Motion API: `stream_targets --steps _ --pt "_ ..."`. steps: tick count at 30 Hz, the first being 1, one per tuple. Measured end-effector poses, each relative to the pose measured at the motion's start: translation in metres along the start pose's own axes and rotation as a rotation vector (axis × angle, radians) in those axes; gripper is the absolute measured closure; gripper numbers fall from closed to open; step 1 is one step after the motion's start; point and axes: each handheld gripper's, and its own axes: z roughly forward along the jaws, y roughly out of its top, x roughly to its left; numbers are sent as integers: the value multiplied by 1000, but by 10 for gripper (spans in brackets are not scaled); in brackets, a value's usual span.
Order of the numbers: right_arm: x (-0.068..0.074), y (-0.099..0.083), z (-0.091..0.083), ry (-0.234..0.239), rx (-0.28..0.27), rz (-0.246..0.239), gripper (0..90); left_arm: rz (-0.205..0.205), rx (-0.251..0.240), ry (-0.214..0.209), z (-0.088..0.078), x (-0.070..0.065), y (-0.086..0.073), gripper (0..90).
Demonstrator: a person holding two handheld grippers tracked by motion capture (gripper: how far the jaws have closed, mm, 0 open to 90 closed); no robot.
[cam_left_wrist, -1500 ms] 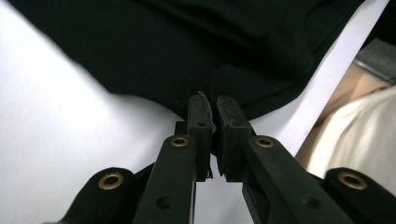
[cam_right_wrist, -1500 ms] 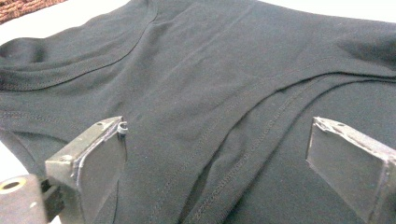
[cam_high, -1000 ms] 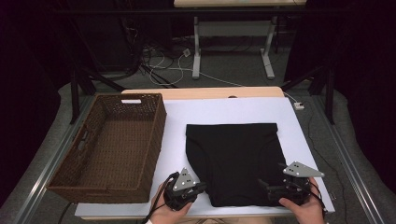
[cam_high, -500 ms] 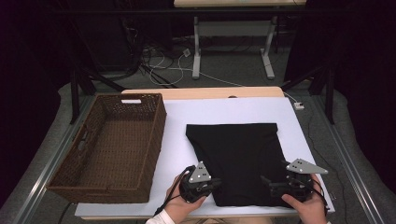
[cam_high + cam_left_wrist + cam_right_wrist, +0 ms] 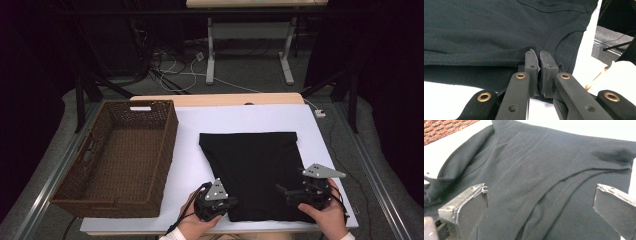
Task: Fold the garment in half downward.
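Observation:
A black garment [image 5: 255,170] lies folded flat on the white table [image 5: 250,117], right of centre. My left gripper [image 5: 232,202] is at its near left corner, and in the left gripper view the left gripper [image 5: 537,53] is shut, pinching a bunched bit of the garment's [image 5: 499,25] edge between its pads. My right gripper [image 5: 282,190] rests over the near right part of the cloth. In the right gripper view the right gripper [image 5: 541,192] stands wide open, with the garment [image 5: 549,157] lying flat and untouched between the jaws.
A brown wicker basket [image 5: 170,140] stands empty on the table's left side, and its weave [image 5: 444,127] shows at the top left of the right gripper view. A wooden strip runs along the far table edge. Table legs and cables lie on the floor beyond.
My left gripper has slid to the right, up to the garment's near left corner. The right gripper has stayed where it was.

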Motion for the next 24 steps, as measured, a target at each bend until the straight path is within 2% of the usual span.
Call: stream_targets --steps 4,10,13,16,18,20,24 --pt "4 10 5 13 6 -10 0 1 0 1 0 -1 -1 860" --pt "16 34 20 42 5 -54 0 -6 3 3 1 -1 -1 859" --pt "18 43 27 69 16 -48 0 -5 2 3 1 -1 -1 859" --pt "20 51 36 74 23 -49 0 -14 4 -2 2 -1 -1 860" --pt "20 56 42 79 49 -45 0 -15 5 -4 2 0 -1 860" --pt "20 59 48 88 49 -29 0 -19 2 -6 2 0 -1 860" --pt "20 67 58 100 45 -32 0 -20 5 -7 3 -1 -1 860"
